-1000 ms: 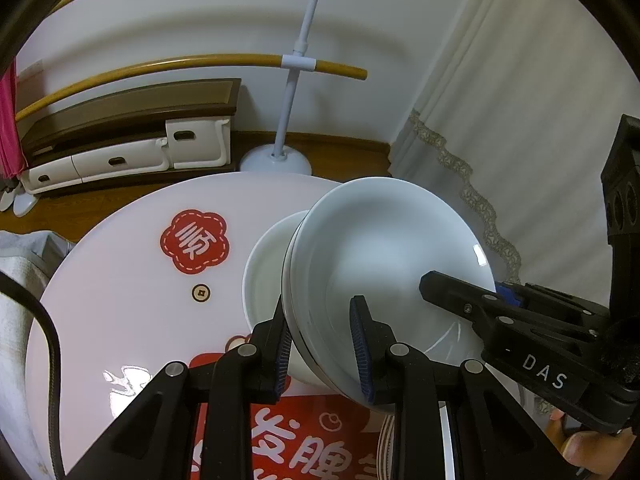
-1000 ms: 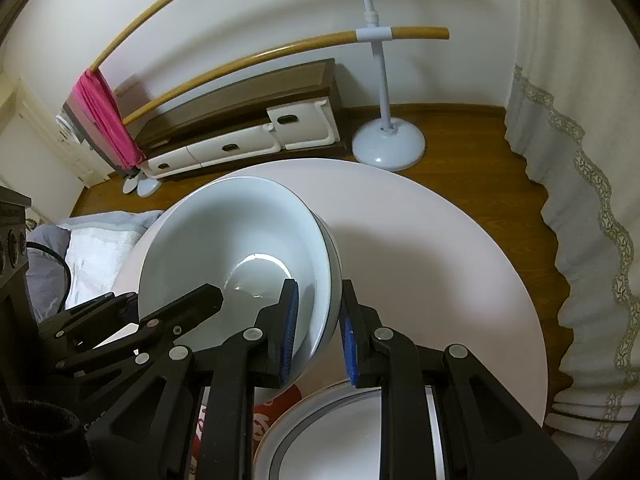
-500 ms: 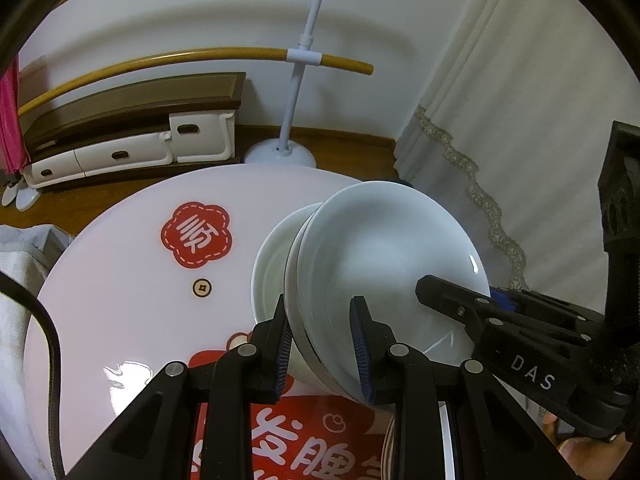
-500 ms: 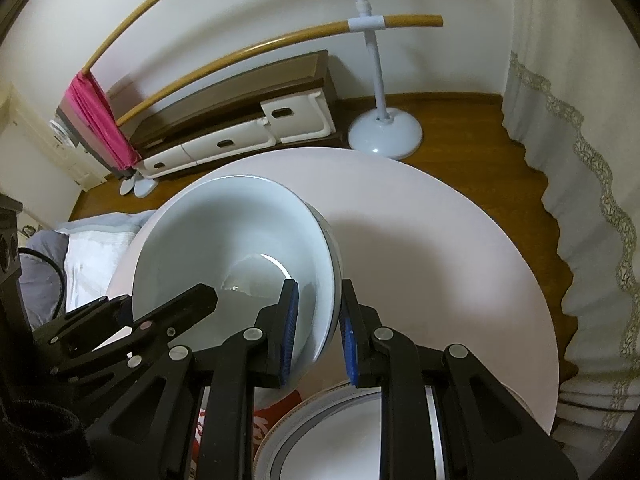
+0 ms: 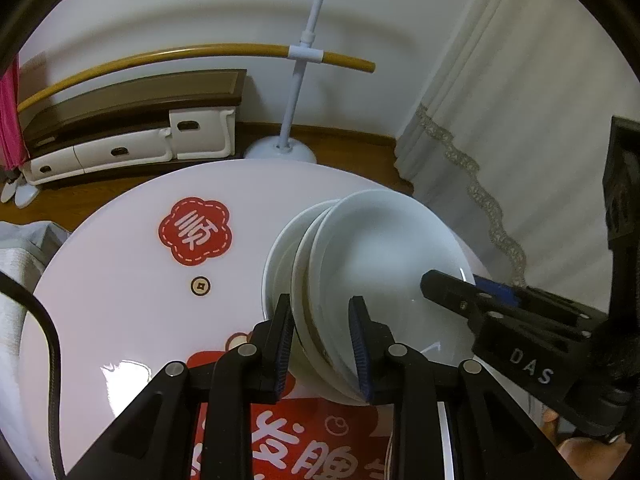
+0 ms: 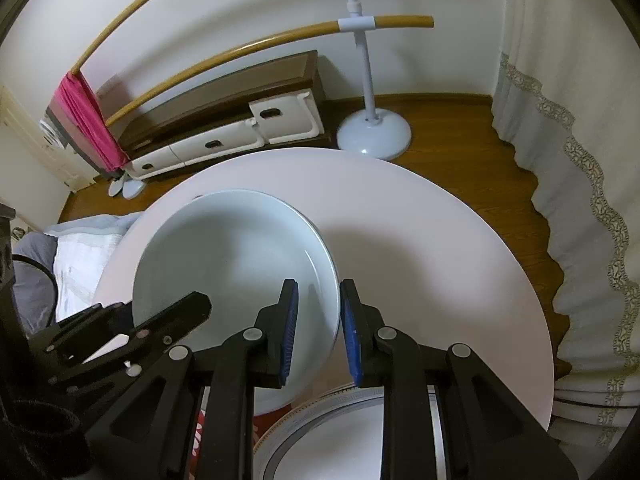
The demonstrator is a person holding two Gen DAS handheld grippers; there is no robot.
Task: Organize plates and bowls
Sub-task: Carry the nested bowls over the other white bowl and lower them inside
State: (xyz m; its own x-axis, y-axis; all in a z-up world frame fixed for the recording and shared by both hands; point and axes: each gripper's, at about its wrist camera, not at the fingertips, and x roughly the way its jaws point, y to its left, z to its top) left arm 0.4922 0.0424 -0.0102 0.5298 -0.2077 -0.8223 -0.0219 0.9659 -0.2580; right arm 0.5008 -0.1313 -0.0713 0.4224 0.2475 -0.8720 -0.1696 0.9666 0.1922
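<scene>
You hold a small stack of white bowls [image 5: 384,264] between your two tongs, above a round white table [image 5: 120,280] with red printed patterns. Your left tongs [image 5: 320,340] are clamped on the near left rim, taking in what looks like two or three nested bowls, so the stack likely moves as one. Your right tongs [image 6: 316,332] pinch the opposite rim, one pad inside, one outside, which steadies the tilt. The stack leans rather than sitting level. A flat plate [image 6: 340,440] with a patterned border lies nearest you, below the right tongs, probably where the bowls belong or beside it.
</scene>
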